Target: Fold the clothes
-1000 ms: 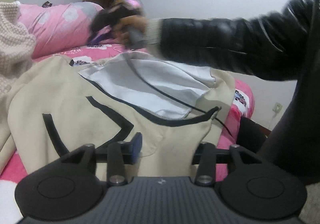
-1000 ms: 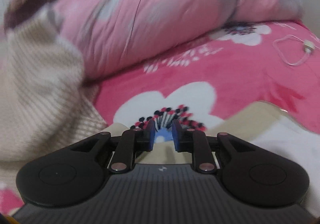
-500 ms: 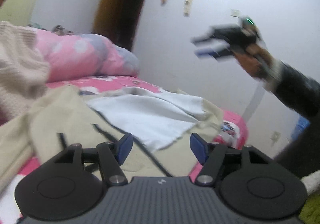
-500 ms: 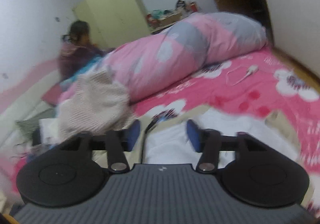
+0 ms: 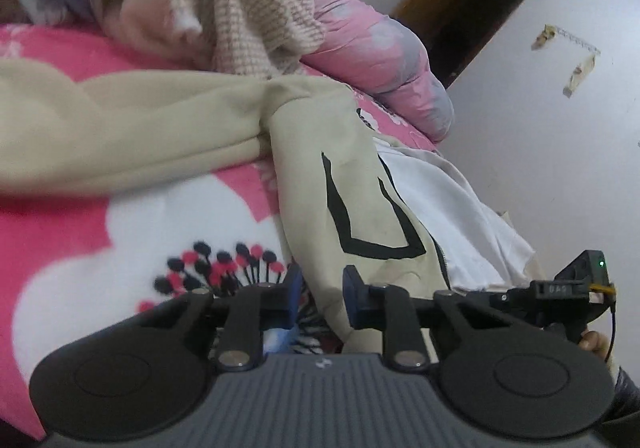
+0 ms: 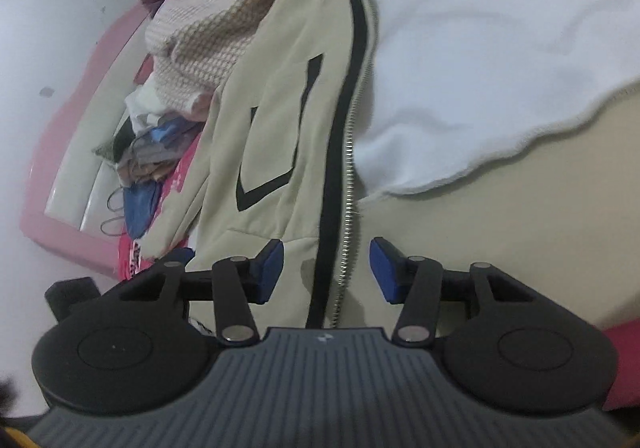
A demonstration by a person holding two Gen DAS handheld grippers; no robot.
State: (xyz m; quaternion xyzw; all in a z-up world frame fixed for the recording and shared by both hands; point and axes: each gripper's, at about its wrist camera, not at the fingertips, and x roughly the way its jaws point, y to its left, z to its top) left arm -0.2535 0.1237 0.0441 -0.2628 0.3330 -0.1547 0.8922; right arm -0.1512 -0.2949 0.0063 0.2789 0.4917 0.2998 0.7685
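Both grippers dropped from mid-air to the near hem of the beige zip jacket (image 5: 352, 176) since half a second ago; the right one was up by the wall, now it sits low at the right edge of the left wrist view, a bit of hand under it. Left gripper (image 5: 320, 298) pitched down and rolled, so the bed (image 5: 60, 232) runs tilted across its view. Its fingers (image 5: 354, 300) have just been closing and stand narrow, with the jacket's bottom corner in the gap; fabric touches the right pad, but a full pinch can't be told. Right gripper (image 6: 326, 272) also nose-down, straddling the zipper (image 6: 346, 208) at the hem; its fingers (image 6: 382, 270) have just been closing too but are still spread, clear of the cloth on both sides. Jacket lies unzipped on the pink floral bed, white lining (image 6: 480, 60) showing, black chevron trim on the front panel, one sleeve (image 5: 120, 128) stretched out to the left. No containers in view (only loose stuff: knit sweater (image 5: 248, 0) heaped against a pink duvet (image 5: 380, 64), and a mixed clothes pile (image 6: 148, 152) by the headboard (image 6: 72, 152)).
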